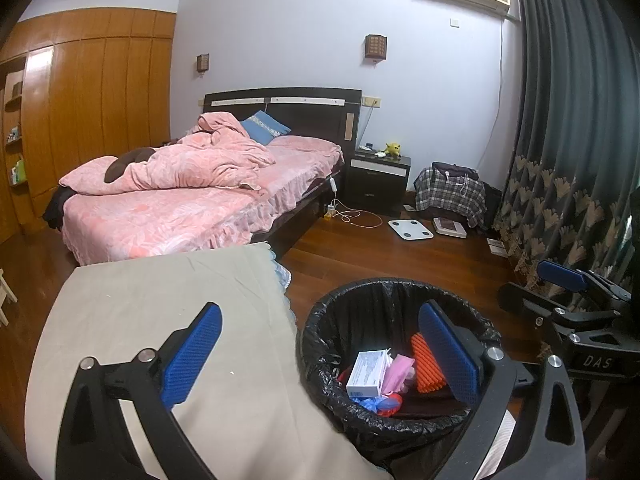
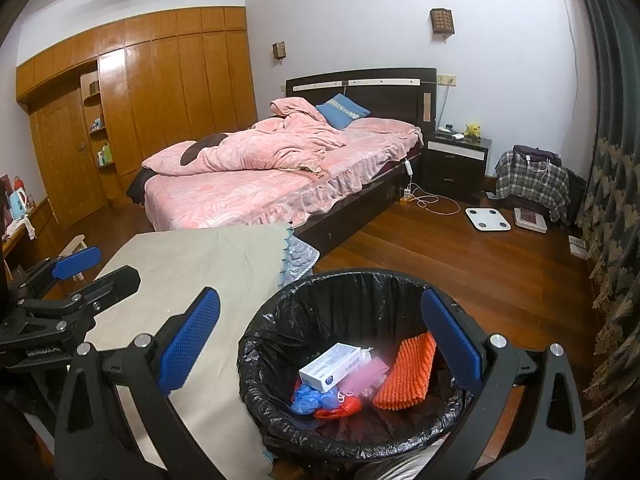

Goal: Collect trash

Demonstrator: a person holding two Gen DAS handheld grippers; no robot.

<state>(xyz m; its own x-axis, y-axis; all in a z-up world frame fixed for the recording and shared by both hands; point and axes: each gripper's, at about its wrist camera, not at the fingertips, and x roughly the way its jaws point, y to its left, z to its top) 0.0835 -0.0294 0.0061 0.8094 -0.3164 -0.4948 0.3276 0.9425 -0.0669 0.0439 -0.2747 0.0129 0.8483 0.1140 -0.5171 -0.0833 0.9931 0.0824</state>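
A trash bin (image 1: 320, 320) lined with a black bag stands on the wood floor beside a beige-covered table (image 1: 168, 320); it also shows in the right wrist view (image 2: 256, 336). Inside lie a white box (image 2: 330, 366), a pink piece (image 2: 370, 374), an orange ribbed piece (image 2: 408, 372), a blue wad (image 2: 310, 398) and a red wad (image 2: 340, 406). My left gripper (image 1: 320, 354) is open and empty, its fingers straddling the bin's near-left rim. My right gripper (image 2: 324, 342) is open and empty above the bin.
A bed (image 1: 192, 184) with pink bedding stands behind the table. A dark nightstand (image 1: 378, 178), a white scale (image 1: 411, 229), a cable (image 1: 356, 216) and a plaid-covered pile (image 1: 450, 196) are farther back. Dark curtains (image 1: 568, 120) hang at the right. A wooden wardrobe (image 2: 160, 100) lines the left wall.
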